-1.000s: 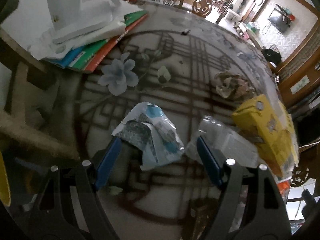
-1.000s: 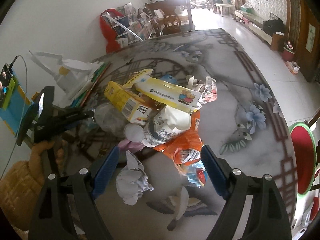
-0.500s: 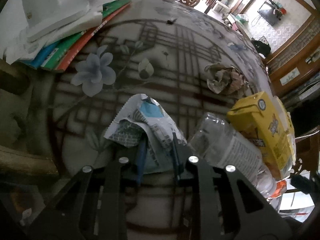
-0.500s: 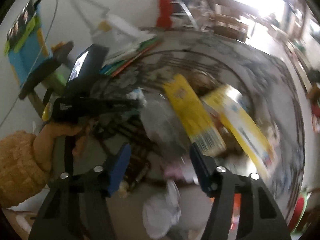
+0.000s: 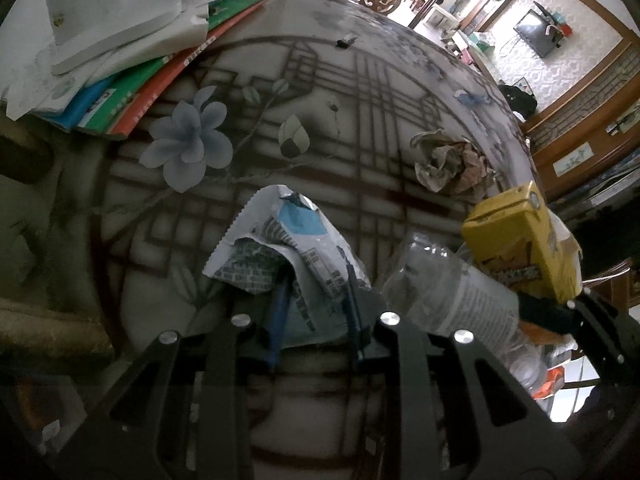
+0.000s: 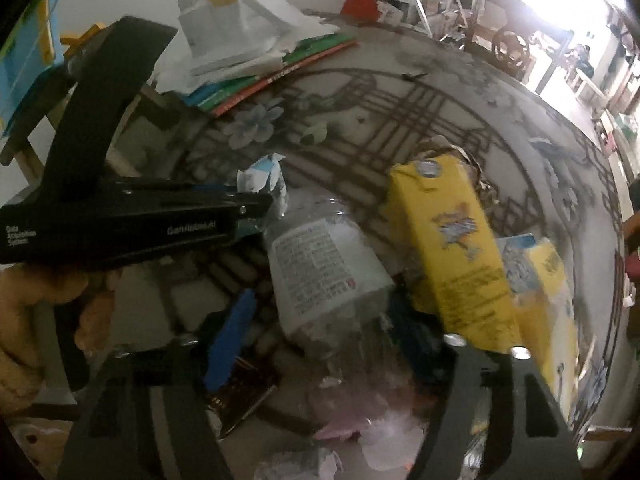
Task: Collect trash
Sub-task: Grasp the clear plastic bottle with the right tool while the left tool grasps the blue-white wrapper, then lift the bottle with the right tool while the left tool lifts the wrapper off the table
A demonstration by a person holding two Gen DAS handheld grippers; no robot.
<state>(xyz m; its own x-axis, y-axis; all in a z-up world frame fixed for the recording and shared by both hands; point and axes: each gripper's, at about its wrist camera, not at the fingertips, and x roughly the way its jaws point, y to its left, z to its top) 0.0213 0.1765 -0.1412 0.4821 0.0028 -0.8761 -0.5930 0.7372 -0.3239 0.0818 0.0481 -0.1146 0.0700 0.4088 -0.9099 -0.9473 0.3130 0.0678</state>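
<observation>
Holding one wrapper (image 5: 296,248), one bottle (image 5: 452,300), two cartons (image 6: 448,252)

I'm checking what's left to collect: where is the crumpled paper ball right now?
In the left wrist view the crumpled paper ball lies loose on the table, upper right, just behind the yellow carton.

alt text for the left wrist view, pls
The left gripper is shut on a crumpled white-and-blue wrapper on a patterned table. To its right lie a clear plastic bottle, a yellow carton and crumpled paper; stacked books sit upper left.
</observation>
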